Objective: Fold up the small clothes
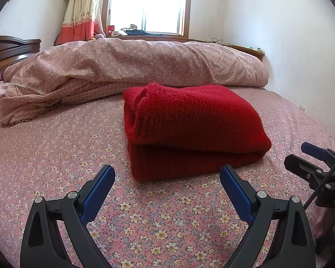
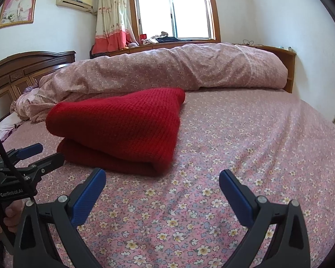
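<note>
A red knitted sweater [image 1: 189, 125] lies folded into a thick stack on the flowered bedsheet [image 1: 145, 212]. My left gripper [image 1: 167, 172] is open just in front of its near edge, fingers apart, holding nothing. In the right wrist view the same sweater [image 2: 122, 129] sits ahead and to the left. My right gripper [image 2: 163, 176] is open over bare sheet, to the right of the sweater's near corner. Each gripper shows in the other's view: the right gripper [image 1: 312, 163] at the right edge, the left gripper [image 2: 33, 156] at the left edge.
A rolled pink flowered duvet [image 1: 145, 64] lies across the bed behind the sweater. A dark wooden headboard [image 2: 22, 73] stands at the left, with a window [image 2: 174, 9] and curtain beyond. A hand [image 2: 9, 214] holds the left gripper's handle. Flowered sheet [image 2: 256, 145] stretches right of the sweater.
</note>
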`<control>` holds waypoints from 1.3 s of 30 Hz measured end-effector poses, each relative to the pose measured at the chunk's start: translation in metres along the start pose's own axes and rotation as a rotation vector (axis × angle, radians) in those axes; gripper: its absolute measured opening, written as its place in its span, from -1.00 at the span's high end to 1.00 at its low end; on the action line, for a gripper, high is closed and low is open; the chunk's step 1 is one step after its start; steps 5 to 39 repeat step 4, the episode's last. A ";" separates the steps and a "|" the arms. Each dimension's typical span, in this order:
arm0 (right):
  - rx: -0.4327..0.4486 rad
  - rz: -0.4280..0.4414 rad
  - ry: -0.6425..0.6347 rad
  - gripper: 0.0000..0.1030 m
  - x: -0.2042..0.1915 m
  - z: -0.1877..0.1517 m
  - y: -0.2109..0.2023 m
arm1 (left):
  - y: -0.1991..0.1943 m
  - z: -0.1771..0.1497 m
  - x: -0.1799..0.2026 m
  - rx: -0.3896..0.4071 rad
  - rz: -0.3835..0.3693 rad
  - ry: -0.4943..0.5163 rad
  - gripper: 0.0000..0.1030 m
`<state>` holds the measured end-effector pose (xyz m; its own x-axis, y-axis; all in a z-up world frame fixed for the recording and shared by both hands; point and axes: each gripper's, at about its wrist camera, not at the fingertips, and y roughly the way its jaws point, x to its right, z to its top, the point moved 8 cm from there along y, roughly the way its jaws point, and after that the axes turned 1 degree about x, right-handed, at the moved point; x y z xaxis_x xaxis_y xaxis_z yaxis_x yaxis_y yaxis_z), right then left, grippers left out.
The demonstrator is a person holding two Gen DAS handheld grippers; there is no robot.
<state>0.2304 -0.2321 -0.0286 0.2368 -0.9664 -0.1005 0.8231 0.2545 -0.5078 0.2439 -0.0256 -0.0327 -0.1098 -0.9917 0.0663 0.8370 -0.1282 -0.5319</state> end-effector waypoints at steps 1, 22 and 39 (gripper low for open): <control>-0.002 0.000 0.002 -1.00 0.000 0.000 0.000 | 0.001 0.000 0.000 -0.002 0.001 0.001 -0.78; -0.008 -0.003 -0.002 -1.00 0.000 -0.001 0.001 | 0.001 0.000 0.000 -0.005 0.001 0.000 -0.78; -0.008 -0.003 -0.002 -1.00 0.000 -0.001 0.001 | 0.001 0.000 0.000 -0.005 0.001 0.000 -0.78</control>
